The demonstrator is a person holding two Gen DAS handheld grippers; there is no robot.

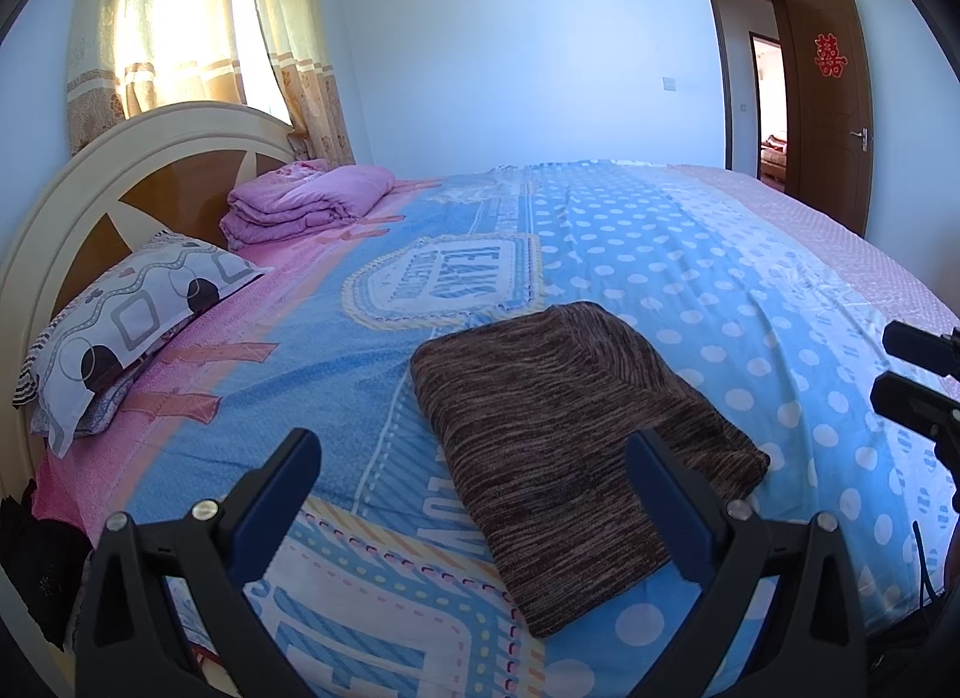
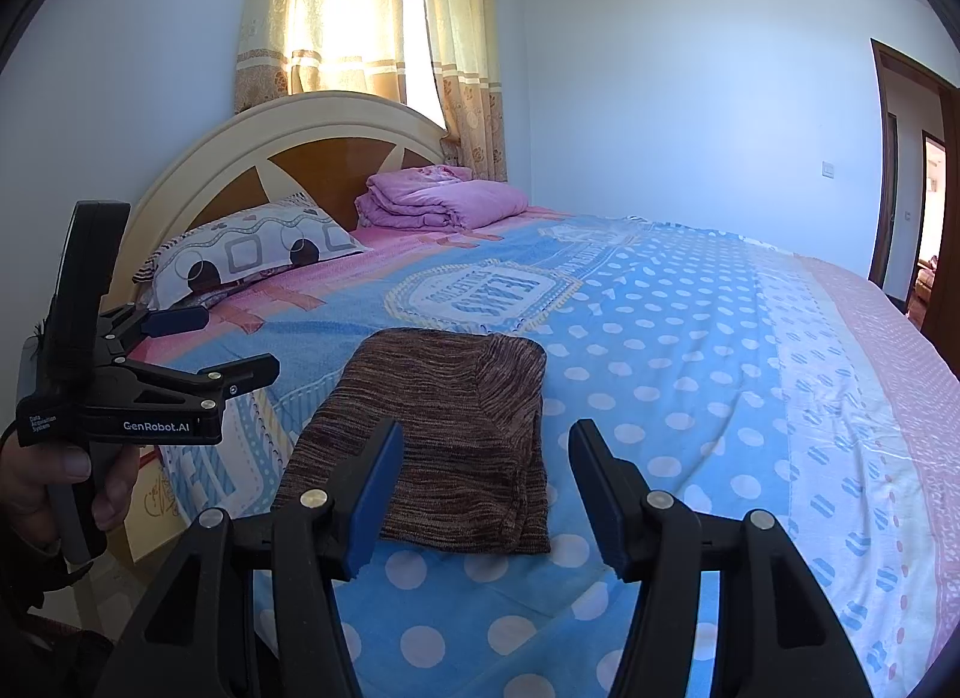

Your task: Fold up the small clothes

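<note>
Sweater (image 1: 558, 446): brown, striped knit, folded into a flat rectangle, lying on my bed's bedspread (image 1: 690, 278) near the front edge, touching neither of my grippers.

Left gripper (image 1: 474, 464): held above the bed, fingers (image 1: 297, 470) wide apart and empty; the sweater shows between them and under the right-hand one, with no contact.

Right gripper (image 2: 486, 470): held just in front of the sweater's near edge, fingers (image 2: 375, 476) apart, nothing between them.

Hand (image 2: 66, 488): my left, gripping the black handle of the left gripper, seen at the left edge of the right wrist view.

Bedspread: blue with white dots, pink borders, a printed badge in the middle.

Pillow (image 1: 132, 326): patterned white and grey, against the headboard (image 1: 90, 176).

Quilt (image 1: 306, 200): pink, folded, by the headboard, well apart from the sweater.

Curtains (image 1: 180, 26): yellow, drawn, sunlit.

Door (image 1: 831, 110): brown, standing open, red paper emblem on it.
</note>
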